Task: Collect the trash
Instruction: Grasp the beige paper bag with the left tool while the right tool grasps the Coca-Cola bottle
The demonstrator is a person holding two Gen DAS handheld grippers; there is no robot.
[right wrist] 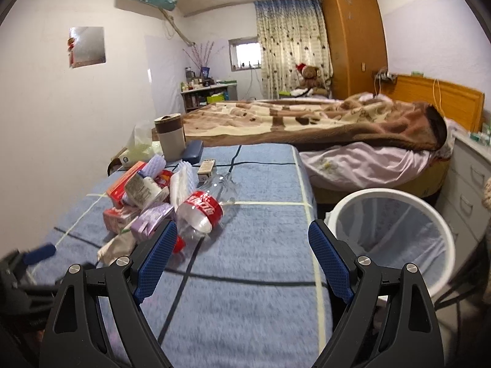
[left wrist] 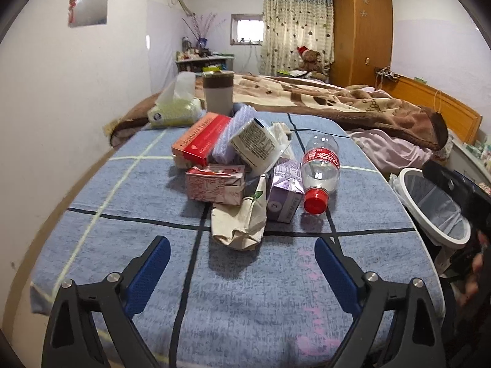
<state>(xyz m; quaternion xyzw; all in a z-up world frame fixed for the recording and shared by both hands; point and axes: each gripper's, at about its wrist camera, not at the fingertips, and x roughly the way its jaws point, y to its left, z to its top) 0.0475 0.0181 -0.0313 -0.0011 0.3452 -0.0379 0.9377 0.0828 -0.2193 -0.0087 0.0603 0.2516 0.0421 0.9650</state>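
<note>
A pile of trash lies on a table with a blue checked cloth [left wrist: 122, 202]: a clear plastic bottle [left wrist: 320, 168] with red cap and label, a red box [left wrist: 201, 139], a pink carton [left wrist: 214, 184], a purple carton [left wrist: 285, 193], a white tub [left wrist: 256, 145] and a crumpled paper bag [left wrist: 239, 224]. My left gripper [left wrist: 242, 263] is open and empty, just short of the pile. My right gripper [right wrist: 242, 245] is open and empty; the bottle [right wrist: 199, 211] lies by its left finger. A white bin [right wrist: 396, 236] with a liner stands at the table's right edge and also shows in the left wrist view [left wrist: 435, 205].
A tissue pack [left wrist: 173, 112] and a white-and-brown cup [left wrist: 218, 93] stand at the table's far edge. A bed with a brown blanket [right wrist: 307, 122] lies beyond. A white drawer unit [right wrist: 472, 171] is right of the bin.
</note>
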